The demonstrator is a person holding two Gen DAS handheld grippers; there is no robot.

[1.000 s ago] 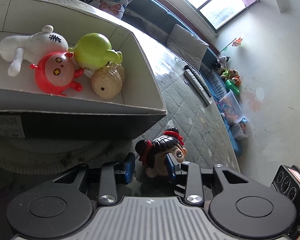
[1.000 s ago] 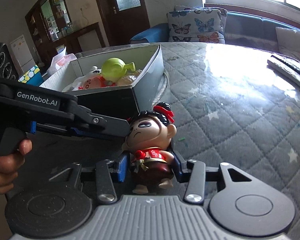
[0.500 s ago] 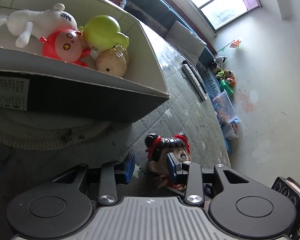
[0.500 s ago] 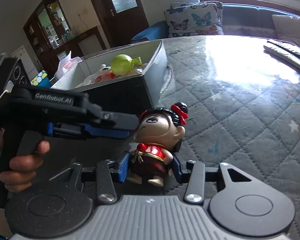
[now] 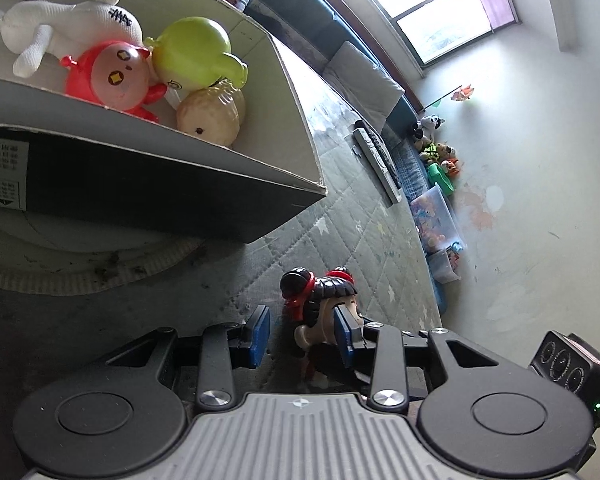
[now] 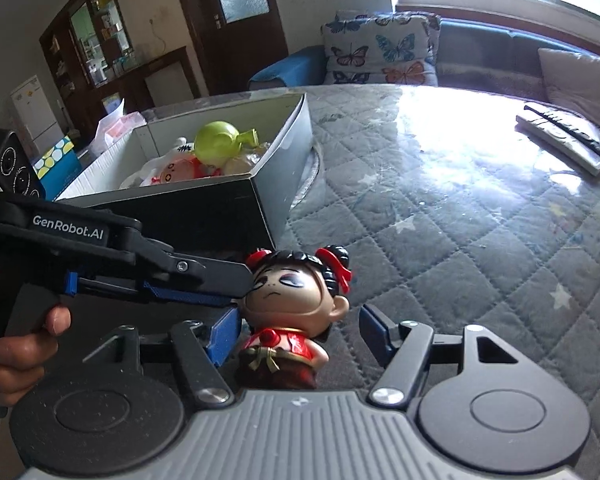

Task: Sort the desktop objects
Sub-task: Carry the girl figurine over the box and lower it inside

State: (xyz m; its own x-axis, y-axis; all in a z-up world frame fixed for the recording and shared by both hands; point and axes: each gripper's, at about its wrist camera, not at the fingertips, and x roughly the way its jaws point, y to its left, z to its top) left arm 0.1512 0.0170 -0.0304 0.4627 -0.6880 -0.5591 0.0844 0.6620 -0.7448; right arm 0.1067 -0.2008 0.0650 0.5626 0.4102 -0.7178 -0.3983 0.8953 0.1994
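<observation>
A doll with black hair and red bows (image 6: 296, 300) stands on the quilted table (image 6: 460, 220). My right gripper (image 6: 298, 336) is open around its red body, the pads apart from it. My left gripper (image 5: 302, 334) is open around the doll's head (image 5: 320, 304); its right pad touches the face, its left pad is apart. The left gripper (image 6: 236, 280) reaches in from the left in the right wrist view. A cardboard box (image 5: 160, 168) holds a white plush (image 5: 60, 28), a red toy (image 5: 112, 76), a green toy (image 5: 192, 56) and a tan toy (image 5: 212, 116).
The box (image 6: 236, 208) stands just behind the doll on a round mat (image 5: 80, 256). Two remotes (image 6: 560, 136) lie at the table's far right. A sofa with cushions (image 6: 380, 52) runs behind the table.
My right gripper has opened and let go of the doll's body. My left gripper has come in around the doll's head. The doll now stands upright on the table.
</observation>
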